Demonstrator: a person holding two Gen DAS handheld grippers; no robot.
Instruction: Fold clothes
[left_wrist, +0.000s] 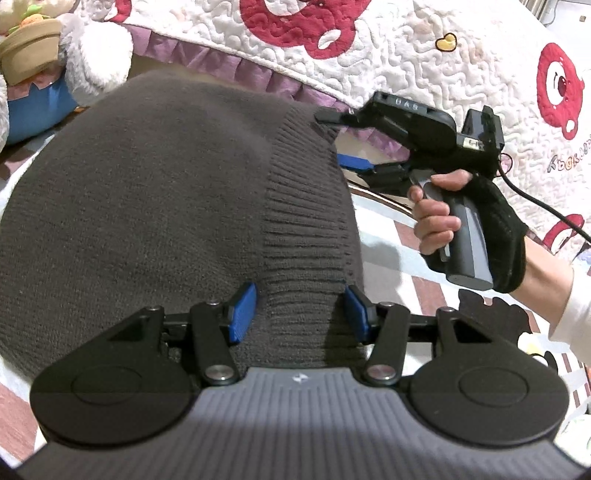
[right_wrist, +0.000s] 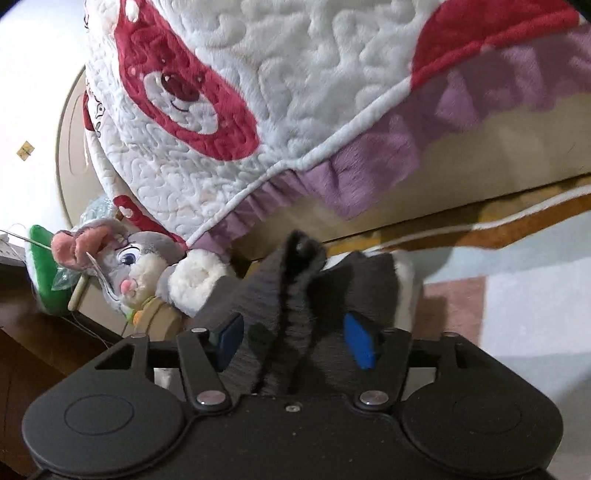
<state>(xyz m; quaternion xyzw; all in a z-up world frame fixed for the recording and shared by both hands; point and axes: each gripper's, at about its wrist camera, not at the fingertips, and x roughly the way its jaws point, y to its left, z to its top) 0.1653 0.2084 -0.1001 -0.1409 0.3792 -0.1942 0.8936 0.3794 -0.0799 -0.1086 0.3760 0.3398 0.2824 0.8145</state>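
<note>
While I work both claws along the ribbed hem of the dark grey knitted sweater (left_wrist: 147, 206) on the bed, my left claw (left_wrist: 301, 312) straddles the ribbing, spread — my right claw (right_wrist: 295, 339) gapes around a raised fold, ready to pinch.

Background's pretty busy here. There's a white quilted blanket (right_wrist: 314, 92) with red bear faces on it and a purple ruffle trim (right_wrist: 369, 166) along the edge. A grey bunny plushie (right_wrist: 136, 266) with pink ears lies just below it, next to something green (right_wrist: 42, 273). The bed sheet (right_wrist: 535, 314) underneath has pale pink and blue blocks.
</note>
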